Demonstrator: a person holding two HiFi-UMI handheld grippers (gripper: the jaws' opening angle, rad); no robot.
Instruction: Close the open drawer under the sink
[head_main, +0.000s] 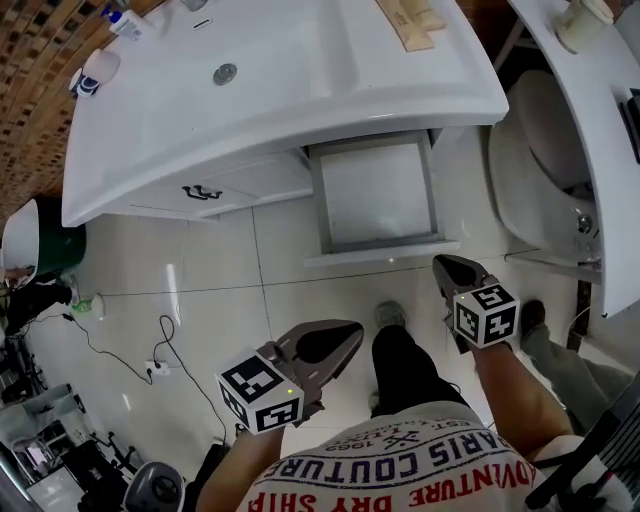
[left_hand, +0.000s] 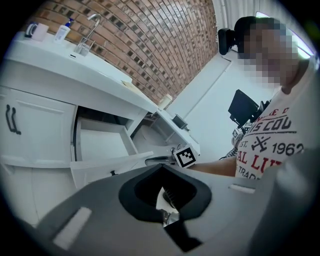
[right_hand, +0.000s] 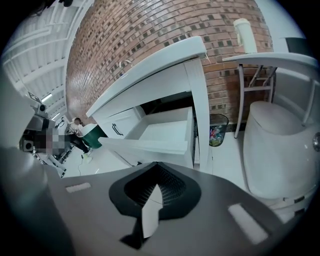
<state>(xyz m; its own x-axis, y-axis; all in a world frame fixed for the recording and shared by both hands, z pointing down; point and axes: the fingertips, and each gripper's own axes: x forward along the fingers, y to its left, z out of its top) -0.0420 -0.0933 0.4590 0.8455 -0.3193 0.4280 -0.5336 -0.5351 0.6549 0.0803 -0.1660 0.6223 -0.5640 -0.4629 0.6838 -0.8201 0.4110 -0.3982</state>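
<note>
The white drawer under the sink stands pulled out and empty, its front panel toward me. My right gripper is shut on nothing, its tip just right of the front panel's right end and a little nearer to me. My left gripper is shut too and hangs lower, well short of the panel. The left gripper view shows the drawer beyond the shut left gripper. In the right gripper view the drawer front lies close ahead of the right gripper.
A closed cabinet door with a black handle sits left of the drawer. A white toilet stands to the right, a waste basket between it and the vanity. A green bin and a floor cable lie at left.
</note>
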